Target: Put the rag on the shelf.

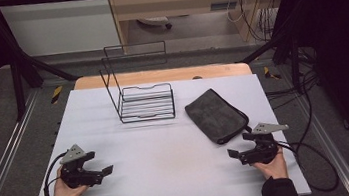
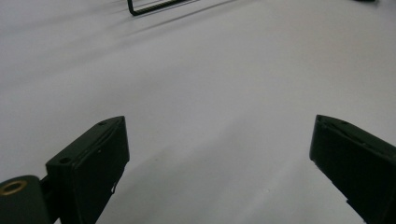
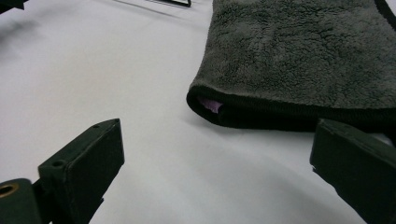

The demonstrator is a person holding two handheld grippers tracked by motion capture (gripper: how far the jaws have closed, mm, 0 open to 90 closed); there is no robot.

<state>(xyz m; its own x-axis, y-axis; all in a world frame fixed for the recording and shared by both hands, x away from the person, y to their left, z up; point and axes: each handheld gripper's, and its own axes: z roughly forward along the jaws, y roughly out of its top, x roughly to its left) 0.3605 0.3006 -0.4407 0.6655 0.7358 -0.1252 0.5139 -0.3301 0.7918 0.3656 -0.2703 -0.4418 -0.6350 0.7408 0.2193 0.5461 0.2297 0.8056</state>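
On the pale grey rectangular table top (image 1: 169,154), a folded dark grey fleece cloth with a black stitched hem (image 1: 216,114) lies flat toward the right side, set at an angle, its near corner pointing at the person's right hand. A black wire rack with a tall looped back (image 1: 139,90) stands upright to the left of the cloth, near the far edge, clearly apart from it. The right gripper (image 1: 234,154) rests low over the table just in front of the cloth's near corner, not touching it; its jaws stand spread wide with nothing between them, and in the right gripper view the cloth's folded hem (image 3: 289,70) sits just beyond the jaw tips, a sliver of pale lilac showing inside the fold. The left gripper (image 1: 105,172) is held near the front left of the table, well apart from the cloth, its jaws likewise spread wide over bare table.
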